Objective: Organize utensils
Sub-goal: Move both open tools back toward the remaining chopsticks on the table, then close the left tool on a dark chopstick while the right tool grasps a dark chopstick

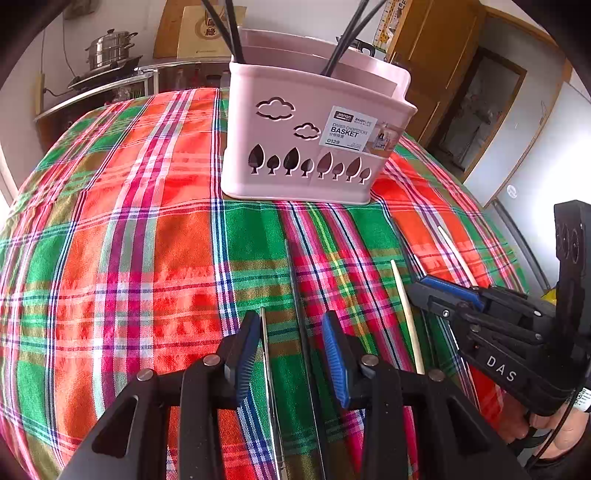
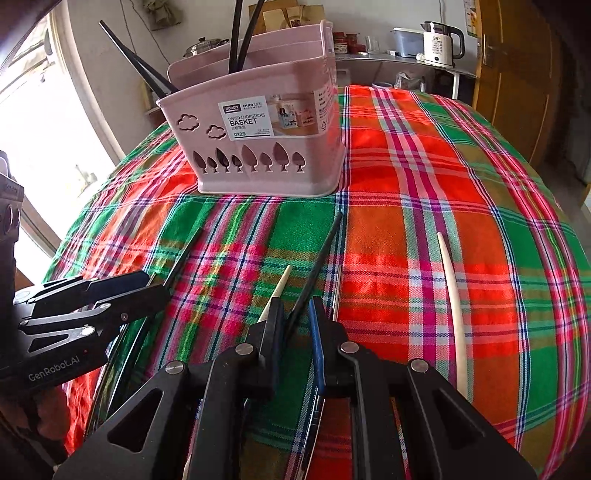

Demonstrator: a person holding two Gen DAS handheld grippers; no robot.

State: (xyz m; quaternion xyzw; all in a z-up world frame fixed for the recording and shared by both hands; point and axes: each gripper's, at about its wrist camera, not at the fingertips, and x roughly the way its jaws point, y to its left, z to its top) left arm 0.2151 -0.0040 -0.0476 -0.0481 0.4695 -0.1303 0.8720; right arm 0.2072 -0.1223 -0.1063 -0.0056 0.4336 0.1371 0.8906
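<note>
A pink chopstick basket (image 1: 314, 136) stands on the plaid tablecloth (image 1: 129, 240) with several black chopsticks (image 1: 232, 29) standing in it; it also shows in the right wrist view (image 2: 266, 147). My left gripper (image 1: 291, 332) is open, its jaws straddling a dark chopstick (image 1: 295, 291) that lies on the cloth. A silver chopstick (image 1: 266, 354) lies by its left finger. My right gripper (image 2: 295, 314) has its jaws narrowly apart around a black chopstick (image 2: 321, 254) lying on the cloth. Cream chopsticks (image 2: 452, 306) lie nearby, one (image 2: 280, 286) left of the right gripper.
A silver chopstick (image 2: 337, 291) lies right of the right gripper. A counter with a steel pot (image 1: 110, 48) stands beyond the table on one side, a shelf with a kettle (image 2: 439, 42) and a wooden door (image 2: 517, 74) on the other.
</note>
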